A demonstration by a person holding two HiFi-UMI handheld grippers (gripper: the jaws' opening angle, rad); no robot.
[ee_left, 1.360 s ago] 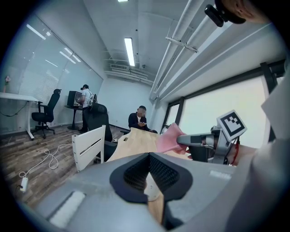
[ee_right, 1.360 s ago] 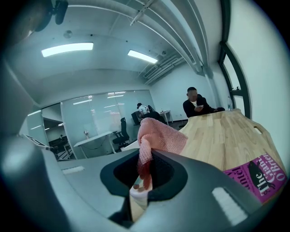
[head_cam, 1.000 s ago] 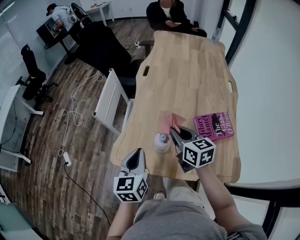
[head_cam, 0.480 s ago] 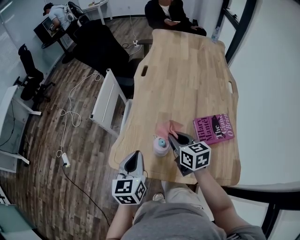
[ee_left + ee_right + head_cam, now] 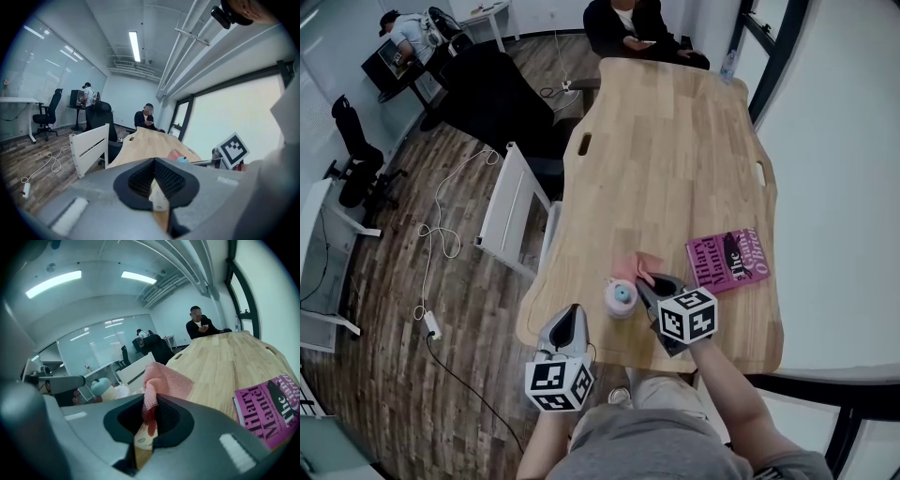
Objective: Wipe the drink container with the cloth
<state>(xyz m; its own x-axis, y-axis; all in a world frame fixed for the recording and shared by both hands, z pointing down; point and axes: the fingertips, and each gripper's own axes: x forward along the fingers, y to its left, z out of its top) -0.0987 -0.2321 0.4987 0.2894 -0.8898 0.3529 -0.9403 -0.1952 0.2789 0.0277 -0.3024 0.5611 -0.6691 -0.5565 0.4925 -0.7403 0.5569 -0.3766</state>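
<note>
Seen from above, a long wooden table [image 5: 675, 150] runs away from the person. A small pale bottle [image 5: 622, 298] with a teal cap stands upright near the table's near left corner. The right gripper [image 5: 651, 279] is just right of the bottle, its jaws closed tight on a pink cloth [image 5: 161, 379], which bunches up out of the jaws on the bottle's far right side; whether cloth and bottle touch cannot be told. The left gripper [image 5: 571, 311] hangs to the bottle's near left, at the table's near left edge, its jaws pressed together with nothing between them. A magenta book [image 5: 728, 256] lies flat to the right of the right gripper. A white chair [image 5: 511, 211] stands at the table's left side. A seated person [image 5: 628, 23] is at the far end.
</note>
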